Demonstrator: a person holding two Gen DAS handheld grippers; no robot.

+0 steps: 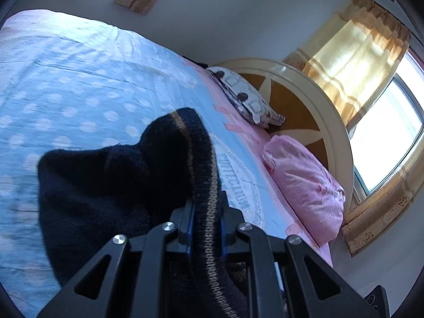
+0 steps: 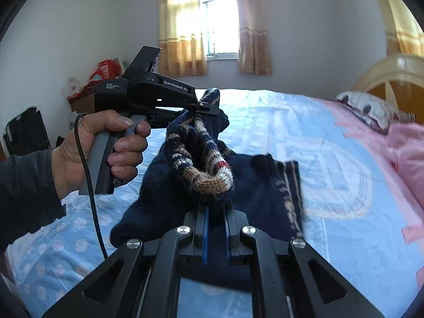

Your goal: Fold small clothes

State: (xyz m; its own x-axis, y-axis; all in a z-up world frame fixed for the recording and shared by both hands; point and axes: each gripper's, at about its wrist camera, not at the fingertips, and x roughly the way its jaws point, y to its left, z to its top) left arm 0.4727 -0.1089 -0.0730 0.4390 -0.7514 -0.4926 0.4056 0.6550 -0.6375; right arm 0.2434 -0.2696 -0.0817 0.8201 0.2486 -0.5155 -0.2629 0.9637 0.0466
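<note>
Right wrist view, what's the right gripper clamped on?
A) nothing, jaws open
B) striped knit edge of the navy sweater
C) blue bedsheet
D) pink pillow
B: the right gripper is shut on the striped trim of the navy sweater, which hangs above the bedsheet.

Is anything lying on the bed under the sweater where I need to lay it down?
Nothing visible. Both grippers, left and right, hold the navy sweater over bare blue bedspread. The pink pillow sits off by the headboard.
</note>
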